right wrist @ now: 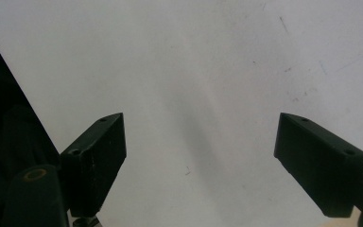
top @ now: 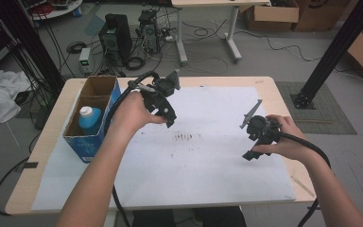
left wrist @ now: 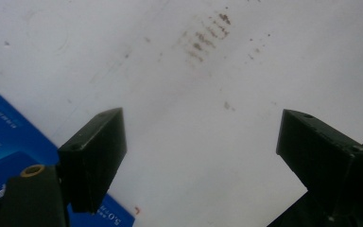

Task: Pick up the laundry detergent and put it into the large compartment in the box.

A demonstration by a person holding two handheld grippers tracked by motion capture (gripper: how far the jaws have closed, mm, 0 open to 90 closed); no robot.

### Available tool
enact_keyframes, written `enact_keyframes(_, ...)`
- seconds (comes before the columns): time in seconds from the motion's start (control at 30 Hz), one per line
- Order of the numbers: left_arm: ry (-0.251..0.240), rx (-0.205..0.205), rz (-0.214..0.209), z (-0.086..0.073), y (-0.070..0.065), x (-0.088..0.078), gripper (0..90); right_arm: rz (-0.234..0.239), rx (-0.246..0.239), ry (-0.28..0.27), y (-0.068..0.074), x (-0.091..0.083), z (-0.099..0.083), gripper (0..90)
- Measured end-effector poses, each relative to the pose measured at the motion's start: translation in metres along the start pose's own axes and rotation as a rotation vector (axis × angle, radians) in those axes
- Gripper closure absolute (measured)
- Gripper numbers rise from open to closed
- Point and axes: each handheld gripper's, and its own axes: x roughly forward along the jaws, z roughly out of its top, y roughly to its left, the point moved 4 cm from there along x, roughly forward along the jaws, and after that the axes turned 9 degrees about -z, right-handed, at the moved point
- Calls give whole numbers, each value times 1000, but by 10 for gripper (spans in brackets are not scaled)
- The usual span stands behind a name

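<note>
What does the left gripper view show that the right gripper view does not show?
The left gripper view shows a corner of the blue cardboard box at its lower left, and a patch of brown stains on the sheet. The right gripper view shows some faint thin dark marks and a dark shape along its left edge, which I cannot identify. Both views show the white paper sheet on the table and two black jaws set wide apart with nothing between them.

Blue box (left wrist: pixel 9 142): cut off by the left and bottom edges of my left gripper view; its print too blurred to read.
Bottle (top: pixel 89 118): body hidden inside the box, cap showing.
My forearms: cut off at the high view's bottom edge.
</note>
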Motion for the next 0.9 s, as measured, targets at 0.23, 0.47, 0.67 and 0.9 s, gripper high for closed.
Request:
enact_keyframes(0.23, 0, 27, -11, 7, -9, 9, 170, 0, 3, 4, 0, -1, -2, 174)
enact_keyframes(0.47, 5, 40, -27, 11, -14, 14, 169, -2, 9, 4, 0, -2, -3, 174)
enact_keyframes(0.67, 8, 46, -31, 12, -16, 17, 169, 1, 8, -2, -1, -1, -4, 174)
enact_keyframes(0.9, 10, 55, -31, 11, -17, 17, 168, 2, 13, -5, 1, -2, -4, 174)
